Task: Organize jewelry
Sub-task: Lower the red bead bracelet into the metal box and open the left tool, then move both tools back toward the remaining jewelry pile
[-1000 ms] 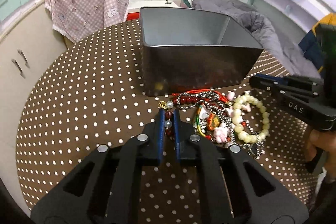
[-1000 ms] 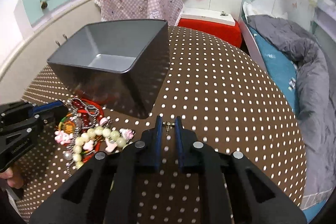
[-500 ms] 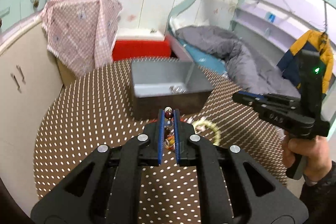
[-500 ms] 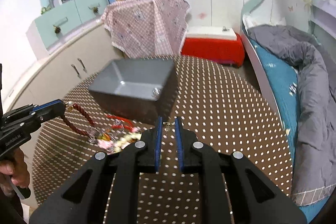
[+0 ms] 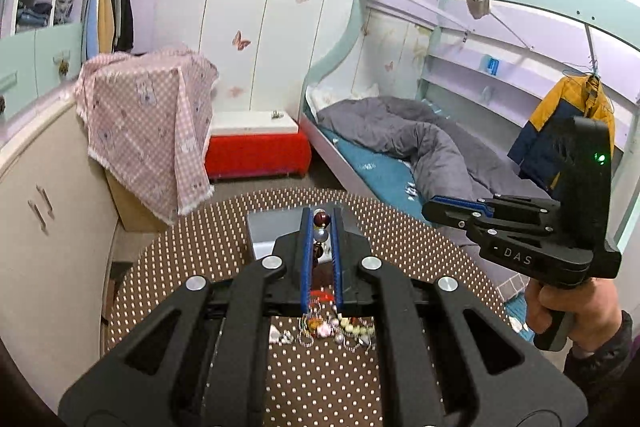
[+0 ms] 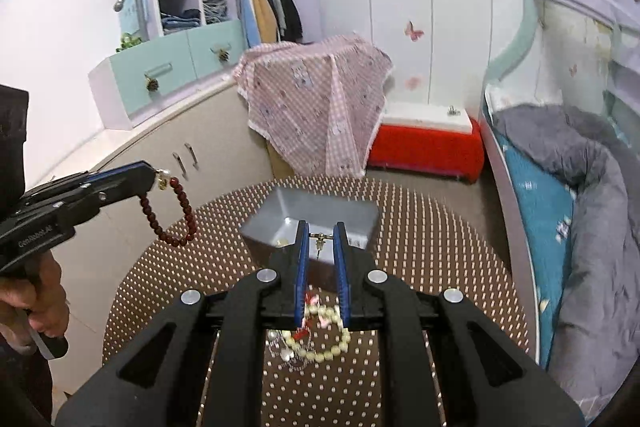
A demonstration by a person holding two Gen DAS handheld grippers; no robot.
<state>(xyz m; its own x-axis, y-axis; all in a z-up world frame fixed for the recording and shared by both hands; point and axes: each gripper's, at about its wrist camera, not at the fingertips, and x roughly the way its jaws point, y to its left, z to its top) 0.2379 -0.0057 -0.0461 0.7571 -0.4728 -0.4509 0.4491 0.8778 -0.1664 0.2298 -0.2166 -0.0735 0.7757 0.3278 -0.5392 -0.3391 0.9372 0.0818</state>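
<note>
- Holding the dark red bead bracelet (image 6: pixel 172 215) pinched in my left gripper (image 5: pixel 320 227); it dangles limp and light, best gripped at the clasp.
- My right gripper (image 6: pixel 322 237) clamps a tiny gold earring (image 6: pixel 320 239), easily dropped.
- The grey tray (image 6: pixel 352 213) sits beyond, loose jewelry pile (image 6: pixel 316 339) nearer on the dotted table (image 6: pixel 440 267).

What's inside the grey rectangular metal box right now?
The grey metal box holds a small pale item near its front wall; the right gripper and its small metal earring cover the middle floor.
</note>
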